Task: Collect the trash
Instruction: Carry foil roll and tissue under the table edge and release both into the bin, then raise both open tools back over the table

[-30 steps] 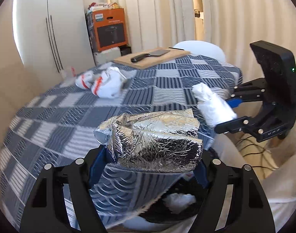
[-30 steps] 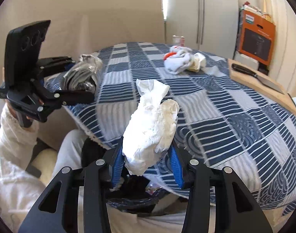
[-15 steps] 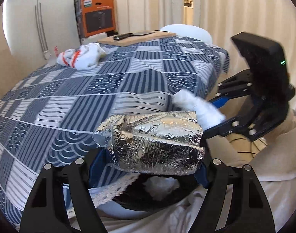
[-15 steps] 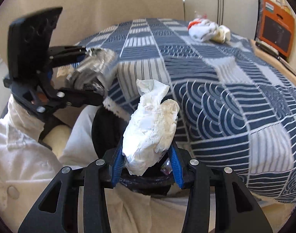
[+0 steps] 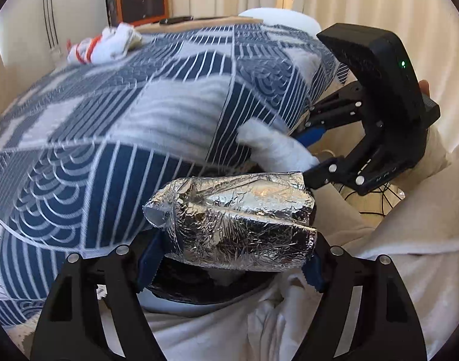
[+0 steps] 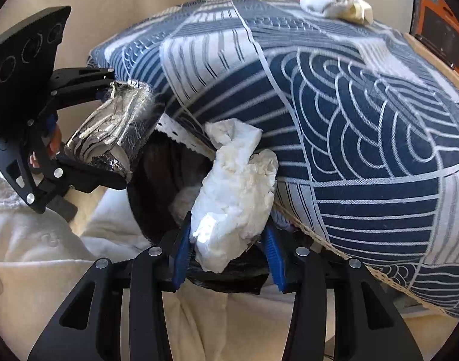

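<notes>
The table (image 5: 115, 138) under its blue patterned cloth fills most of your view, and its draped edge hangs right beside the dark bin (image 6: 157, 186) below, so a careless drop could catch on that fringe and slide to the floor instead of inside. Your left gripper (image 5: 229, 258) has the crumpled foil bundle (image 5: 235, 219) between its jaws, which are opening now; the bundle is wide and sits crosswise above the bin mouth, so it may tip off one pad first and land on the rim. Your right gripper (image 6: 227, 258) is clamped on the white paper wad (image 6: 235, 192), held just over the bin; the two loads are near each other and could collide. More trash, a white and red bundle (image 5: 106, 45), waits well apart on the far tabletop.
</notes>
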`<state>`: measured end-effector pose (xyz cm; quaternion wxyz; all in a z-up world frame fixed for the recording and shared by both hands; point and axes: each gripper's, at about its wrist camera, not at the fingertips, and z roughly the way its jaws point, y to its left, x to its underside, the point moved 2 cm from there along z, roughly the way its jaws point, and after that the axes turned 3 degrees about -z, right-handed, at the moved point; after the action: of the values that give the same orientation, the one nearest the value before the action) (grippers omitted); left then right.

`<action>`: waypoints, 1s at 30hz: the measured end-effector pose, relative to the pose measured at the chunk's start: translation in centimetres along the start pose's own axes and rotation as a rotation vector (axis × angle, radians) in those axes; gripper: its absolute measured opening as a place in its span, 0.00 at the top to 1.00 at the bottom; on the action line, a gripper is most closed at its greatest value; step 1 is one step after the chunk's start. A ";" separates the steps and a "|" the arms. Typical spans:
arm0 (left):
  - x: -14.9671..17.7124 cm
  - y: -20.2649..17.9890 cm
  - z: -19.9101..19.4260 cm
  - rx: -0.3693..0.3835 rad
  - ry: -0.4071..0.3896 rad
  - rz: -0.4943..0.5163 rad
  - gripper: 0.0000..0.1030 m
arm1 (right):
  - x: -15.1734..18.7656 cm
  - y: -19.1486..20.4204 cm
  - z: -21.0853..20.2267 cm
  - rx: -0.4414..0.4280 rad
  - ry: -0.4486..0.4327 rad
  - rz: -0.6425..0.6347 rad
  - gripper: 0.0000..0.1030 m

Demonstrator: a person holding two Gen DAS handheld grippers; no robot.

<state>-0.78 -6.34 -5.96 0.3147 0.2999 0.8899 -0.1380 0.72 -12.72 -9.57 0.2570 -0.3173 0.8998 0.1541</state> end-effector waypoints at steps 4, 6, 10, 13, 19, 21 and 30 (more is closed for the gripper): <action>0.3 0.5 0.7 -0.024 -0.006 -0.002 0.06 | -0.1 -0.9 0.7 0.039 0.000 -0.004 0.40; 0.3 0.5 1.0 -0.059 -0.014 0.021 0.06 | -0.1 -1.3 0.6 0.051 -0.009 -0.004 0.32; 0.3 0.9 1.1 -0.024 -0.017 -0.002 0.06 | 0.1 -1.8 0.2 0.043 -0.023 0.015 0.16; 0.3 0.9 0.8 -0.014 -0.031 -0.005 0.06 | 0.3 -2.1 -0.8 0.044 -0.033 0.029 0.16; 0.5 0.9 -0.7 0.016 -0.095 -0.015 0.06 | 0.2 -2.1 -3.0 0.036 -0.045 0.056 0.15; 0.1 0.8 -1.1 0.006 -0.131 -0.020 0.06 | 0.0 -1.7 -4.0 0.040 -0.066 0.048 0.14; -1.8 2.0 -5.5 -0.069 -0.282 -0.021 0.06 | -3.0 -1.2 -9.1 0.153 -0.192 0.008 0.12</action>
<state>-1.09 -3.21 -0.68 0.4451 0.2570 0.8444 -0.1514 0.17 -16.18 -0.59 0.3646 -0.2768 0.8815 0.1158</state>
